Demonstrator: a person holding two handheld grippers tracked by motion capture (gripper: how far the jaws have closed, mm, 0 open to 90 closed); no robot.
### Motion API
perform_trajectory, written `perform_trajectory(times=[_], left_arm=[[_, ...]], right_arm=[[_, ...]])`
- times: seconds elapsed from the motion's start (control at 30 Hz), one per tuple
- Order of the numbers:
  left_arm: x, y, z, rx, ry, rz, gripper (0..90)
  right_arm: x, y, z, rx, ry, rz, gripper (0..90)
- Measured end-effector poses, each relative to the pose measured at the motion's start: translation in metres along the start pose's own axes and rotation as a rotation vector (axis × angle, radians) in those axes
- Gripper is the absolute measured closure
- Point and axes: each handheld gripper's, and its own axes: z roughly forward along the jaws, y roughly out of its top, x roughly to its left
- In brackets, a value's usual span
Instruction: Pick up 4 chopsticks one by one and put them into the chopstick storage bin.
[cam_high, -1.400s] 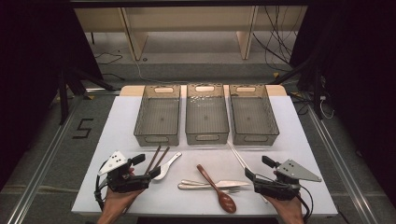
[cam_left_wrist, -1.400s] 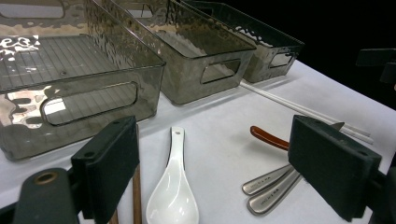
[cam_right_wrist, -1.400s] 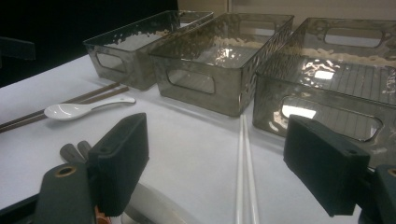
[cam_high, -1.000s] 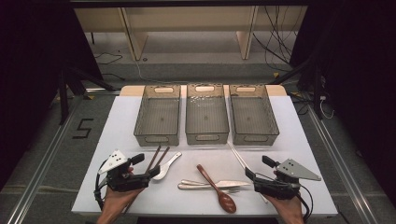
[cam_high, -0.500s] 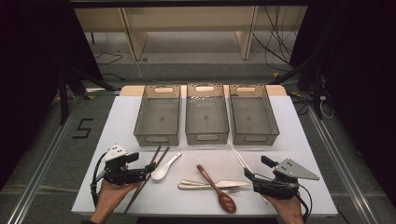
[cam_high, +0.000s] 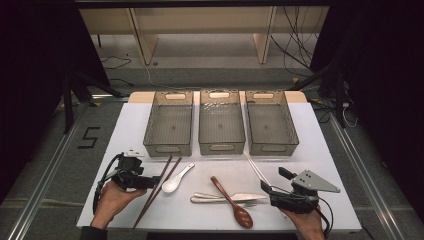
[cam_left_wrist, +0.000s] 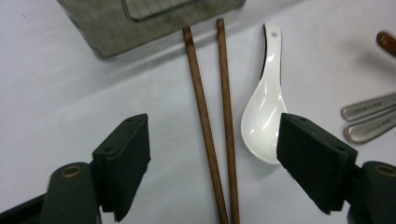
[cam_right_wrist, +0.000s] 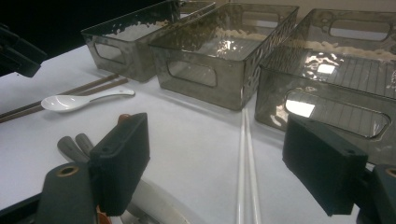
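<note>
Straddling slender brown wooden chopsticks (cam_left_wrist: 212, 121), matte black left gripper (cam_left_wrist: 212, 163)

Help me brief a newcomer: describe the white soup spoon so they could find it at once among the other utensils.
Start at the three clear bins at the table's far side, and take the left bin. On the white table just in front of it, right of the brown chopsticks, lies the white soup spoon. It is the one glossy white, short, deep-bowled piece; the wooden spoon is brown and the flatware beside that is metal.

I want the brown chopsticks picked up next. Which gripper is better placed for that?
Left. The left gripper has its open jaws either side of the brown chopsticks. The right gripper sits across the table by the white chopsticks.
</note>
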Motion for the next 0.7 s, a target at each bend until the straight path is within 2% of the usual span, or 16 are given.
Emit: perform_trajectory(times=[0.13, 0.3, 0.37, 0.43, 0.53, 0.57, 0.7], left_arm=[[0.0, 0.005, 0.007, 0.102, 0.016, 0.017, 29.8], [0.001, 0.008, 0.014, 0.175, 0.024, 0.035, 39.4], [0.001, 0.008, 0.018, 0.196, 0.034, 0.037, 40.8], [0.001, 0.009, 0.021, 0.218, 0.026, 0.043, 44.5], [0.001, 0.009, 0.028, 0.255, 0.05, 0.05, 46.6], [0.001, 0.009, 0.029, 0.264, 0.046, 0.056, 50.2], [-0.001, 0.009, 0.033, 0.287, 0.045, 0.075, 54.1]], right_arm=[[0.0, 0.0, 0.0, 0.002, 0.002, -0.001, 23.9], [0.001, 0.0, 0.001, 0.007, 0.006, -0.006, 24.1], [0.001, 0.0, 0.001, 0.008, 0.006, -0.006, 24.1], [0.001, 0.0, 0.001, 0.008, 0.007, -0.008, 24.2], [0.001, 0.0, 0.002, 0.009, 0.006, -0.01, 24.2], [0.001, 0.0, 0.002, 0.012, 0.006, -0.01, 24.3], [0.001, 0.0, 0.002, 0.013, 0.007, -0.011, 24.3]])
